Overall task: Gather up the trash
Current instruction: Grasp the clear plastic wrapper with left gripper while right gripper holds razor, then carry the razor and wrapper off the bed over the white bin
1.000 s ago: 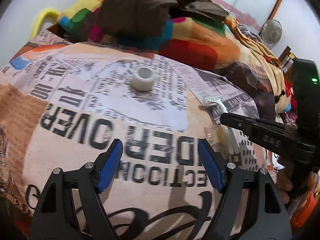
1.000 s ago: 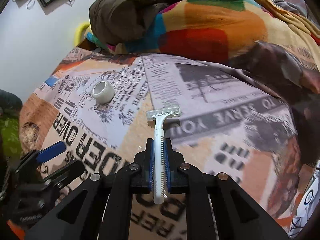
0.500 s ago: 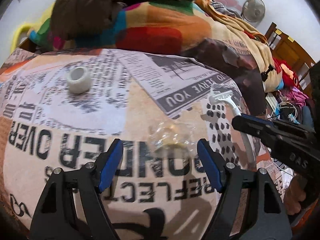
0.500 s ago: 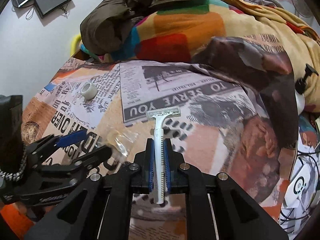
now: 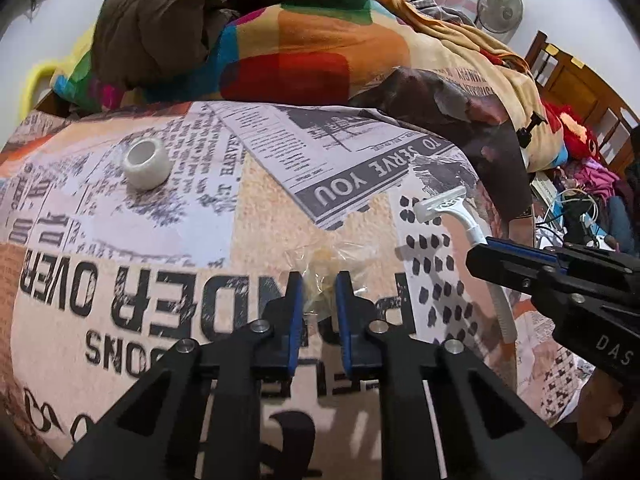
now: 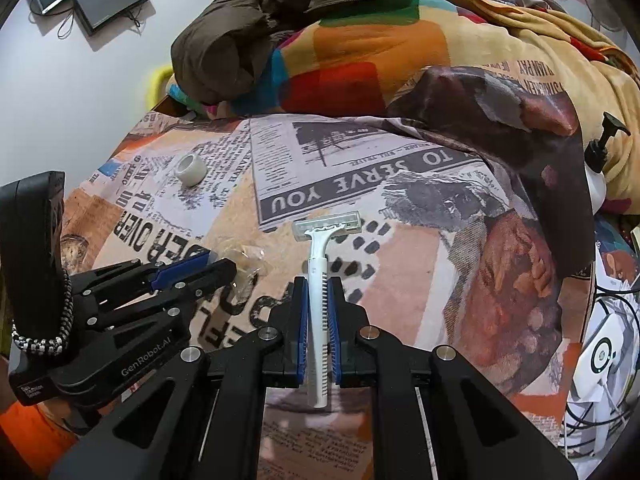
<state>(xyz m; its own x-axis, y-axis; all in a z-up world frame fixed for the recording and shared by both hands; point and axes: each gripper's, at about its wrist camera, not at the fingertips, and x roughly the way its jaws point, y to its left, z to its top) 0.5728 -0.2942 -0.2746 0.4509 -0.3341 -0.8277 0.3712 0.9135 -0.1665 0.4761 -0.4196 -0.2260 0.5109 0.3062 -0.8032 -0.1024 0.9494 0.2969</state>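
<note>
My left gripper (image 5: 319,280) is shut on a crumpled clear plastic wrapper (image 5: 334,264) lying on the newspaper-print bedsheet (image 5: 168,264); it also shows in the right wrist view (image 6: 248,268), with the left gripper (image 6: 216,266) closed around it. My right gripper (image 6: 319,286) is shut on the handle of a white disposable razor (image 6: 318,248), head forward above the sheet. The razor (image 5: 448,210) and right gripper (image 5: 480,252) show at right in the left wrist view. A white tape roll (image 5: 146,156) sits on the sheet farther left, also in the right wrist view (image 6: 191,169).
A colourful blanket (image 5: 312,56) and a brown jacket (image 5: 168,16) are piled at the back of the bed. A pump bottle (image 6: 598,160) lies at the bed's right edge. Cables and clutter (image 5: 576,216) lie on the floor at right. A fan (image 5: 498,6) stands behind.
My left gripper moved forward onto the clear wrapper and closed from wide open to shut on it. The right gripper keeps holding the razor and has shifted slightly.
</note>
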